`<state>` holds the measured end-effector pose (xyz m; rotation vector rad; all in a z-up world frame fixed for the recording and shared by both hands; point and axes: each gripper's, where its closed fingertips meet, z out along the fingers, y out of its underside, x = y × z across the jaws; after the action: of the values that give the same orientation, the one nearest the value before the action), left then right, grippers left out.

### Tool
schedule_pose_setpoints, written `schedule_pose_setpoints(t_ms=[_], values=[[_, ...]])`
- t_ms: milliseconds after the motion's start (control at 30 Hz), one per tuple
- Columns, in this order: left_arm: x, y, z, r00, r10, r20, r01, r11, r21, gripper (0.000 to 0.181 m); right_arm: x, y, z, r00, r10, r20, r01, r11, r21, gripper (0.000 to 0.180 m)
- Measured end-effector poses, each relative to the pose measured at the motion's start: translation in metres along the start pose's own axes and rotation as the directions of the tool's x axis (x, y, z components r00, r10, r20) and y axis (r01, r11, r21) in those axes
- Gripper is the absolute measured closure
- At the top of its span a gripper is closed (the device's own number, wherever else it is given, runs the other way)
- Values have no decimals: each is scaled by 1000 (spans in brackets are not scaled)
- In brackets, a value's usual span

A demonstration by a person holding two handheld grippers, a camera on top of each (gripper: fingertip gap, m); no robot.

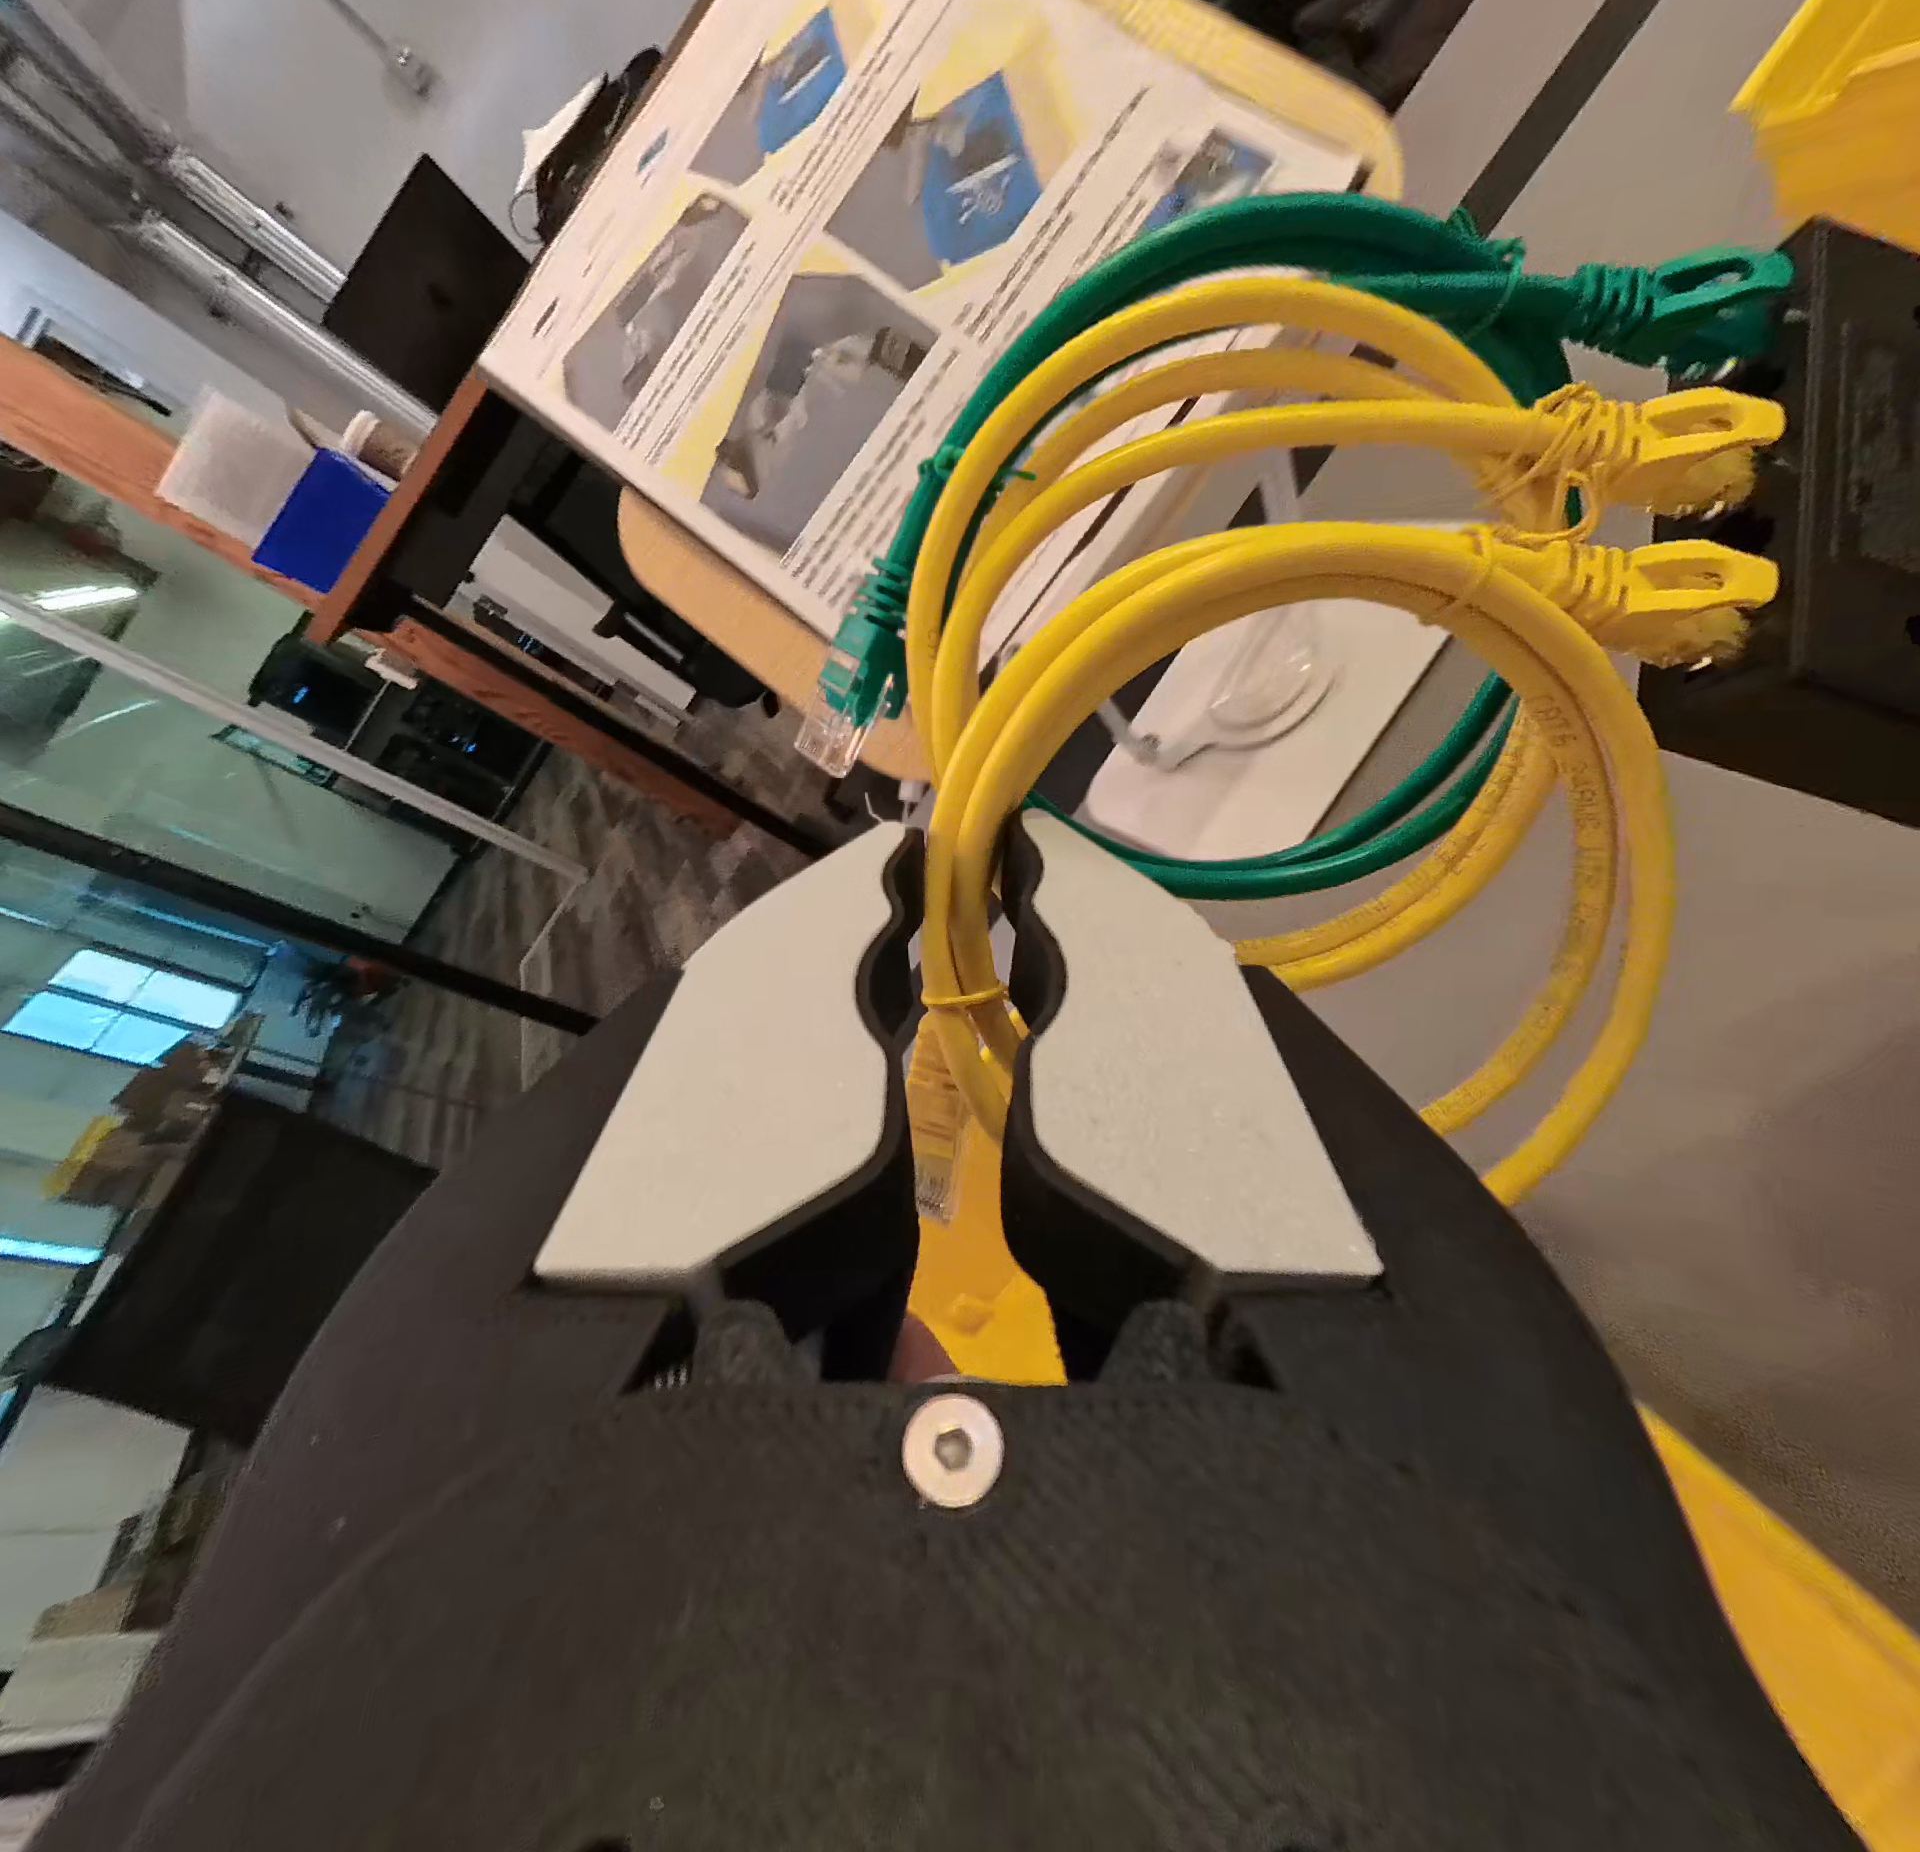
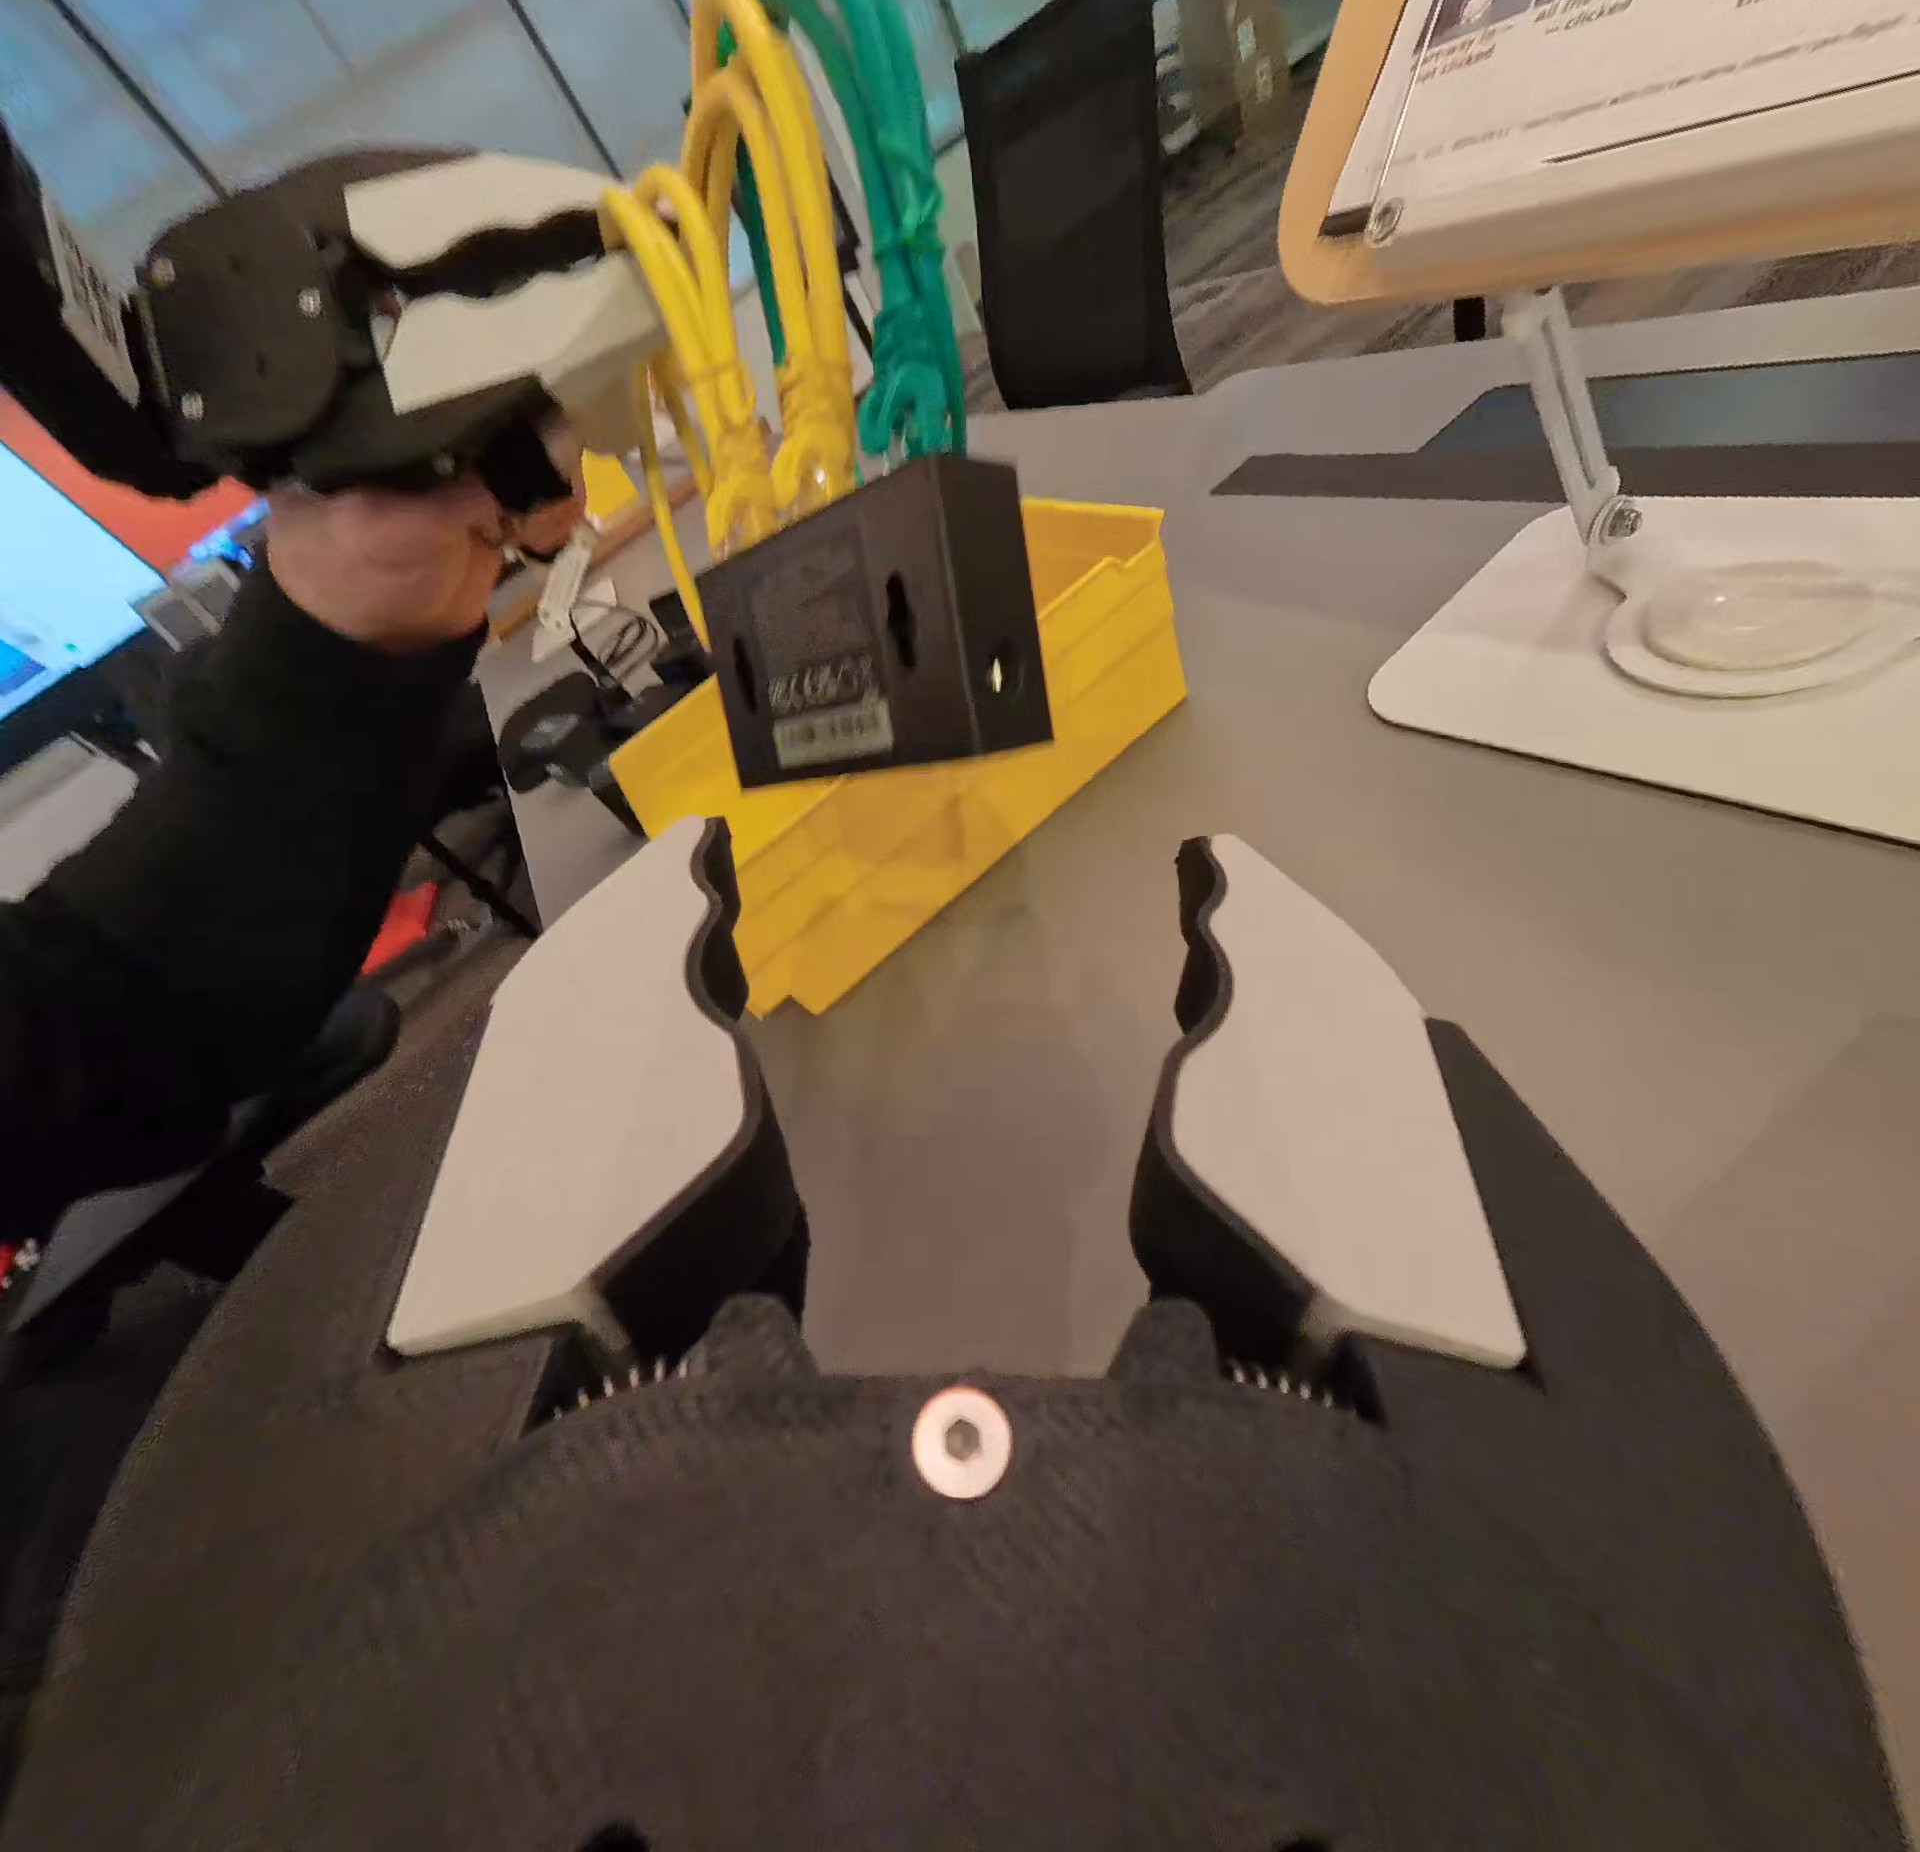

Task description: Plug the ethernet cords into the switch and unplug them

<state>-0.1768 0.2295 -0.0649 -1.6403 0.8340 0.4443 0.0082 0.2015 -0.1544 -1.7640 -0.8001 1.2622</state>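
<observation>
My left gripper [image 1: 961, 846] is shut on the looped yellow ethernet cords [image 1: 1351, 540], with a loose yellow plug [image 1: 935, 1127] lying between its jaws. The black switch [image 1: 1849, 514] hangs from the cords at the right, with one green plug [image 1: 1683, 296] and two yellow plugs in its ports. A loose green plug [image 1: 852, 659] dangles free. In the right wrist view the switch [image 2: 862, 607] hangs in the air above a yellow bin [image 2: 1091, 639], held up by the left gripper [image 2: 613, 264]. My right gripper [image 2: 951, 857] is open and empty, low over the table, just short of the bin.
A grey table [image 2: 1351, 919] carries the yellow bin and a white stand base [image 2: 1558, 659] that holds up an instruction board [image 2: 1558, 192]. A hand [image 2: 384, 576] in a black sleeve holds the left gripper. A black chair back [image 2: 1070, 192] stands behind the table. Across from one pair of fingers to the other is roughly 20 centimetres.
</observation>
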Motion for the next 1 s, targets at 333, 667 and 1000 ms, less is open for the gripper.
schedule_pose_setpoints(t_ms=[333,667,1000], values=[[42,-26,8,994,-63,-93,70,994,80,167,-17,-7,-2,940,147,308,-175,982,66,132],[52,-31,26,975,-110,-195,137,982,130,166,-32,-15,-21,915,66,398,-122,985,118,152],[56,-38,41,965,-16,-262,57,987,150,163,-40,1,-18,921,37,387,-49,999,20,152]])
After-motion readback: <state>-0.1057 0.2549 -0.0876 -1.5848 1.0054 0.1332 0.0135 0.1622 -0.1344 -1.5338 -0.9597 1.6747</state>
